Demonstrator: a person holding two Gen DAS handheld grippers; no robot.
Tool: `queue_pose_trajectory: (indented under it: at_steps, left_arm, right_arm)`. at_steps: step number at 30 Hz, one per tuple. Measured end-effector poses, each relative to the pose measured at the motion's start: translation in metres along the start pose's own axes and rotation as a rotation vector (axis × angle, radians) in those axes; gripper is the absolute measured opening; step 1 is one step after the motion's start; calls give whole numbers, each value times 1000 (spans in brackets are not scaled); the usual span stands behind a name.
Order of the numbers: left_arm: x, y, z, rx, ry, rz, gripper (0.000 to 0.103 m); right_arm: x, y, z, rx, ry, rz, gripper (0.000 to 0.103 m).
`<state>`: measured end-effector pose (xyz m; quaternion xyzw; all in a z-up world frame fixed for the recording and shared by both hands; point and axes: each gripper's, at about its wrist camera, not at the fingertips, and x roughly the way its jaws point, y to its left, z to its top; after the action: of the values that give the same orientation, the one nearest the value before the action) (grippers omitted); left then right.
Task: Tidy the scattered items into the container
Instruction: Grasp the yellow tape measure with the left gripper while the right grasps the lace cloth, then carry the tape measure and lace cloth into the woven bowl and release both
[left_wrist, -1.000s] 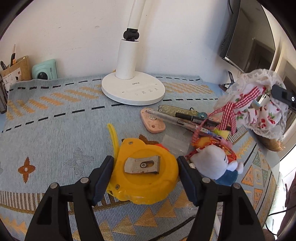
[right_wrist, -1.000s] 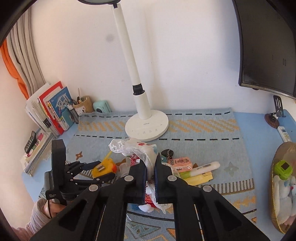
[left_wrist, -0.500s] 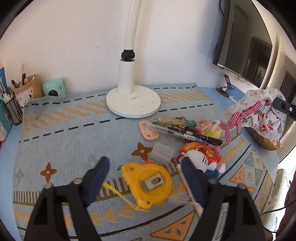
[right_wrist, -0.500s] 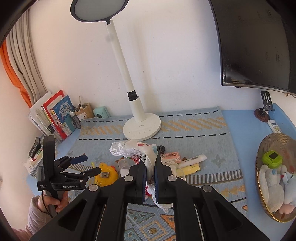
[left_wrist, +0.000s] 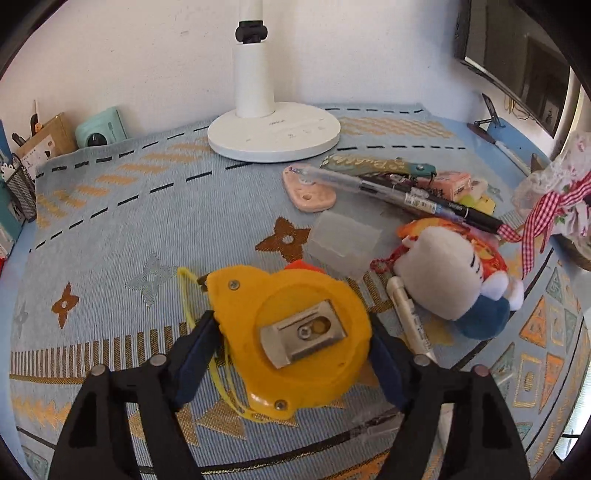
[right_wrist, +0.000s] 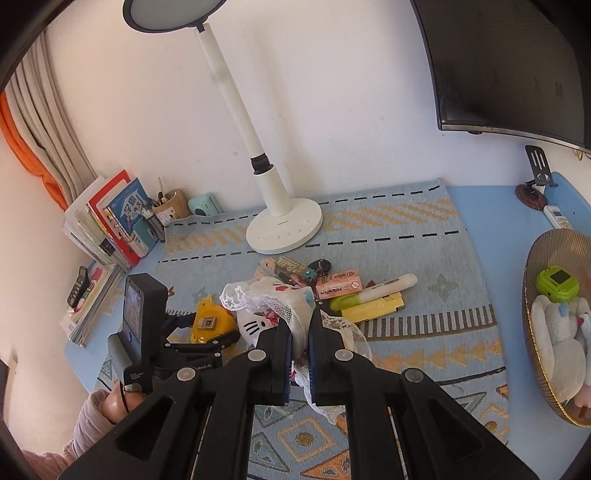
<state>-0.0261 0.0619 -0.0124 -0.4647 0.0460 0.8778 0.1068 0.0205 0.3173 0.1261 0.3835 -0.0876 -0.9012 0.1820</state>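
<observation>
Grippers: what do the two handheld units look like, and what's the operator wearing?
Both are matte black plastic with silver screw heads on the arms and dark blue pads inside the fingers. The left gripper carries an upright black block with a small screen, white lettering on its body and a thin dark cord below. The hand has a pale pink ribbed sleeve.

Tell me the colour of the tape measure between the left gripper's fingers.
Yellow, with a silver metal clip: tape measure, clearest in the left wrist view.
</observation>
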Motion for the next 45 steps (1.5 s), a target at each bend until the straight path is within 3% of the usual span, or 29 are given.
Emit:
queue_pose_trajectory:
  at_steps: [8,19,26,32,38,45]
  left_arm:
    - [-35,-4,9,-21,-66,-41,70]
    - [-113,-65,54,108,-227,-79,69]
    - [-133,-139,92,229,-283,-172,69]
    - [-136,-224,122,352,-321,-280,69]
    - [-118,-315,145,465,-326,-410,69]
    - [-74,-402,156,551,-280,-508,69]
  right_arm:
    - [-16,-3,6,5,-39,9,8]
    - [-62,-30,10,59,-152,-10,8]
    - [-107,-68,10,95,-246,-73,8]
    - [-155,-117,8,152,-336,-181,8]
    - [-190,-176,0,254,-394,-306,8]
    - [-185,-241,-18,394,-384,-436,8]
